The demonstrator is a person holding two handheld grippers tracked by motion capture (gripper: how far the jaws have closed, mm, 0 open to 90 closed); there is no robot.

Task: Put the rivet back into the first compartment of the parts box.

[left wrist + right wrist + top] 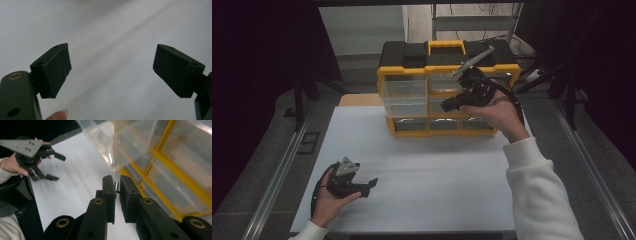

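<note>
A yellow and black drawer organizer point(412, 52) stands at the far side of the white table point(427, 170). Its top left clear drawer point(404, 92) is pulled out, and the drawer point(120, 142) looms close above in the right gripper view. My right gripper point(448, 105) is held up in front of the organizer's middle drawers. Its jaws point(117, 180) are shut on a small silver metal piece point(116, 187). My left gripper point(371, 184) rests low at the table's near left in a hand, open. Nothing lies between its pads point(56, 70), just bare white surface.
Metal rails point(282, 170) run along both sides of the table. Dark stands and curtains surround it. Behind the organizer sit a grey shelf frame and cables point(492, 15). A white sleeve point(537, 190) reaches in from the lower right.
</note>
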